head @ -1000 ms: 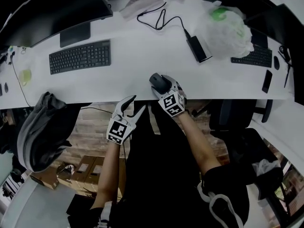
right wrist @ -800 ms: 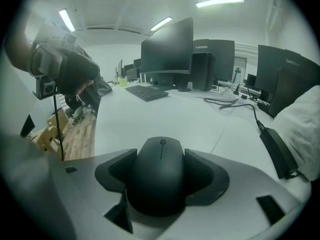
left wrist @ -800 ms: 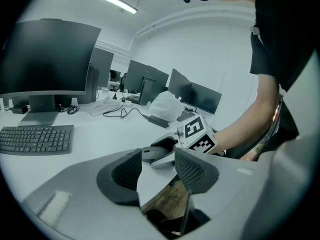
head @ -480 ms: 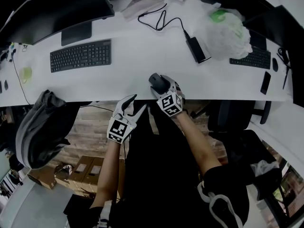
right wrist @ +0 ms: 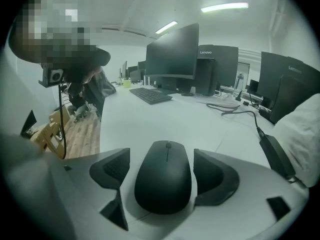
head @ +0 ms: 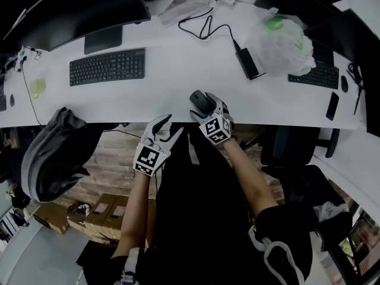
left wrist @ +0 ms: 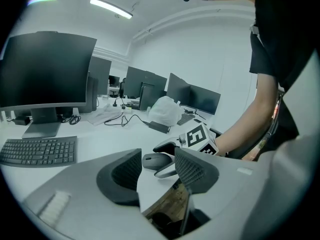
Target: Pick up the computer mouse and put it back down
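Freshly let go, the black computer mouse (right wrist: pixel 165 179) lies flat on the white desk (head: pixel 178 70), close to the desk's near edge and about midway along it, its scroll wheel pointing away from the person. The right gripper (head: pixel 203 107) straddles the mouse: its jaws have just been opening and now stand wide, one dark pad on either side of the mouse with a sliver of desk showing by the left pad, so nothing is clamped. The left gripper (head: pixel 170 129) hangs just off the desk's near edge, to the left of the mouse, its jaws well apart with nothing between them; through the gap its own view catches the mouse and the right gripper's marker cube. Farther back on the desk, toward its left end, a black keyboard (head: pixel 107 67) sits before a dark monitor (head: pixel 71 10). Toward the desk's right end lie a black power adapter (head: pixel 248 63) with its looping cable and a crumpled white plastic bag (head: pixel 285 40).
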`<act>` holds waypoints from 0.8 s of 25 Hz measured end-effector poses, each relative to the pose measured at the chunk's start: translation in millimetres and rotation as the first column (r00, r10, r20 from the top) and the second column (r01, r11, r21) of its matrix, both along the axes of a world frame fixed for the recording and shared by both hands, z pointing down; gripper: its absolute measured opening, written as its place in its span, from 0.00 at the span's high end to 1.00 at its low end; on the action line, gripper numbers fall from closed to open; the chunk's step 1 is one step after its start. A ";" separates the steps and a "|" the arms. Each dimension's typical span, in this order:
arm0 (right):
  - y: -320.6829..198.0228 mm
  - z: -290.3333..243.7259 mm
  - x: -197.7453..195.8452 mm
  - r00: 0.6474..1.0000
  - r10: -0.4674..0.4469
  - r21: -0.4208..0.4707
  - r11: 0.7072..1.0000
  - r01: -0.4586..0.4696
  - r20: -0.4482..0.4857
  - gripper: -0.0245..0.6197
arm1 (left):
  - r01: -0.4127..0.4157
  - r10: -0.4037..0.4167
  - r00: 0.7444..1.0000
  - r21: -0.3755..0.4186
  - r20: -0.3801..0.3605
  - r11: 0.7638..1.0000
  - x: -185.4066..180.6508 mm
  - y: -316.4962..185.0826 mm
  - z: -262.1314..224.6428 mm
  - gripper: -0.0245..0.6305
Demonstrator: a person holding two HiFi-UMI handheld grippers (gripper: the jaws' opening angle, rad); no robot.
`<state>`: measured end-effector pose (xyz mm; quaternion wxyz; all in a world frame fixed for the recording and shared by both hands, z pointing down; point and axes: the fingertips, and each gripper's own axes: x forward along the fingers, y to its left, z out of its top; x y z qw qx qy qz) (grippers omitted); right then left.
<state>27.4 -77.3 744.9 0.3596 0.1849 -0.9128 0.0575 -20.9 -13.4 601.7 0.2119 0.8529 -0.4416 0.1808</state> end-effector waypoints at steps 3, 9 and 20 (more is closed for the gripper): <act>-1.8 -9.9 2.0 1.000 -0.006 0.009 1.000 0.006 0.015 0.35 | 0.017 -0.017 1.000 0.015 0.010 1.000 -4.7 -3.4 -6.6 0.66; -2.0 -34.3 10.7 0.999 -0.017 0.034 0.999 0.016 0.027 0.35 | 0.030 -0.032 0.999 0.053 0.026 0.998 -5.5 -5.1 -25.2 0.66; -0.9 -74.2 34.5 0.997 -0.025 0.060 0.998 0.021 0.068 0.37 | 0.081 -0.085 0.996 0.114 0.036 0.990 -0.8 -5.2 -48.9 0.66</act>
